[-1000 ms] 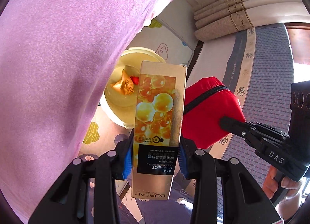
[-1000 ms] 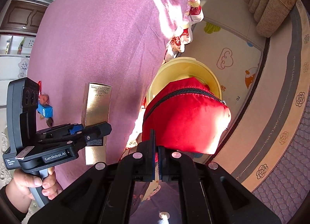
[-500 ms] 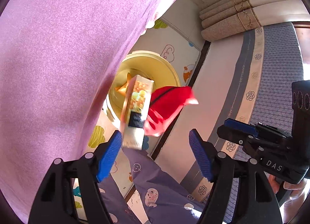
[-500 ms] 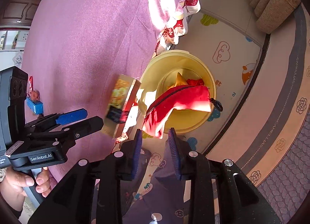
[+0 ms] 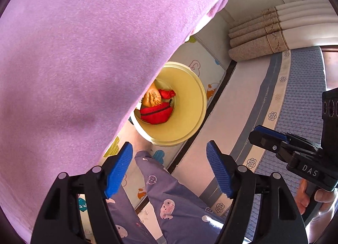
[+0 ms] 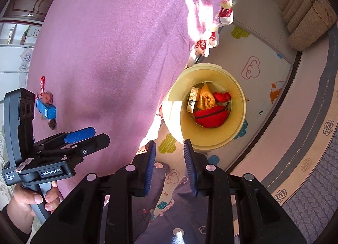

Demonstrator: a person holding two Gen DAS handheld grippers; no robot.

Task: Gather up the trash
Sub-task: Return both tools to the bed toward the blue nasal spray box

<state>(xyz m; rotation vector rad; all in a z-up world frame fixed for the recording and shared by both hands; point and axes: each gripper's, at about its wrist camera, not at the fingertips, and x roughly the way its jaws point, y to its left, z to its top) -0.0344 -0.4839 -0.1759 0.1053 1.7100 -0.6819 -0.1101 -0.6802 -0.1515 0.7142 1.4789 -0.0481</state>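
A: Dropped off, by the look of it. Left gripper [image 5: 168,149] spread wide, with jaws just been opening and nothing between the pads. Same story for the right gripper [image 6: 169,144], only a narrower gap, also empty. Red pouch [image 6: 211,117] and gold box [image 6: 192,100] down in the yellow bin [image 6: 238,96], ahead of and below both claws, next to an orange bag [image 6: 206,98].

B: Anything left to grab?

A: Blue carton [image 6: 46,109] up on the purple bedspread [image 6: 116,53], way off to the left of the right claw, just past the left claw's tips. Red wrapper [image 6: 42,84] right beside it. Probably a left-hand job, being nearer.

B: Lying which way?

A: Long side slanting across the left claw's line, roughly. Hard to be sure, so small and out at the fisheye edge. Might need a wrist roll to pinch the short side.

B: Anything in the way?

A: Not much. Just open bedspread between. Patterned trouser leg [image 5: 169,201] under both claws, out of the path.
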